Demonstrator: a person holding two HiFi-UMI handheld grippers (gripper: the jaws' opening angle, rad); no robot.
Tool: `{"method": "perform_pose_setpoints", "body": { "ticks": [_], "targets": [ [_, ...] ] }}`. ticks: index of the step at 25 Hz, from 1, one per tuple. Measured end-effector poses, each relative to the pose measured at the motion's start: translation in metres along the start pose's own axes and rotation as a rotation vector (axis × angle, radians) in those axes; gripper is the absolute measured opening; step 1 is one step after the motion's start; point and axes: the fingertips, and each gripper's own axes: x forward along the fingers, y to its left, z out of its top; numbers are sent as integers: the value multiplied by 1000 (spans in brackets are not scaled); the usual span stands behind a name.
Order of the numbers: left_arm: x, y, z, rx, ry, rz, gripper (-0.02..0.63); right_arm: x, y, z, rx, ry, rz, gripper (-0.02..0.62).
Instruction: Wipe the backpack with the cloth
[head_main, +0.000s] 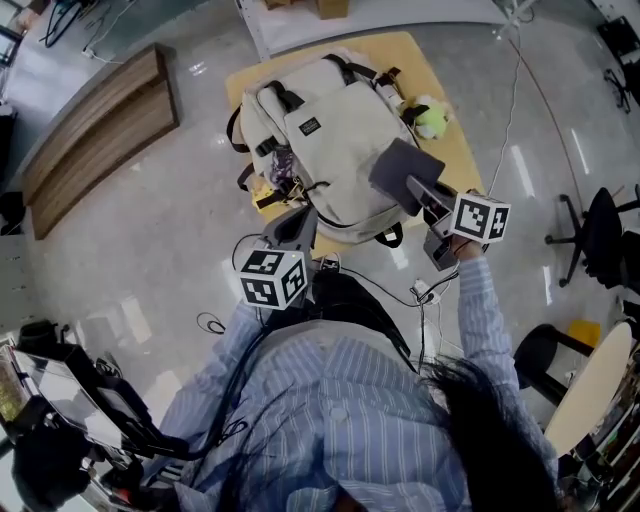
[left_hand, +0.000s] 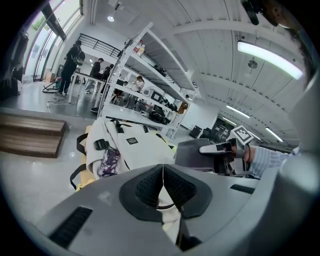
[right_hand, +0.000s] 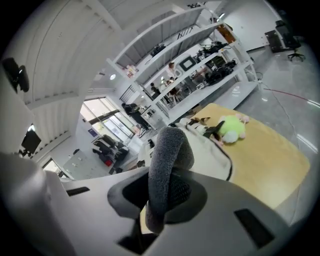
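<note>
Backpack (head_main: 335, 140) flat on the yellow worktop (head_main: 445, 80), grey cloth (head_main: 398, 168) over its near right part.
The right gripper (head_main: 420, 190) is nearer the backpack's front panel, jaws clamped on the cloth. The backpack's long axis runs away from the person. The left gripper (head_main: 293, 228) sits at the backpack's near left edge, jaws pressed together on nothing.

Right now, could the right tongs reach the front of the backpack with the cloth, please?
Probably yes: the right tongs, shut on the grey cloth, hang over the backpack with nothing between them; the left tongs sit off at its near edge.
</note>
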Motion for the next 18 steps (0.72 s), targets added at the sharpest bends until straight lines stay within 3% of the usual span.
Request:
{"method": "perform_pose_setpoints", "body": {
  "ticks": [5, 9, 13, 18],
  "targets": [
    [2, 0, 0, 0, 4, 1, 6, 22, 67, -87, -61, 168, 117, 52],
    [0, -1, 0, -1, 10, -3, 6, 38, 92, -151, -11, 278, 173, 52],
    [1, -1, -1, 6, 14, -6, 6, 42, 71, -176, -19, 337, 114, 52],
    [5, -1, -5, 11, 16, -8, 6, 27, 23, -161, -54, 338, 14, 52]
  ]
}}
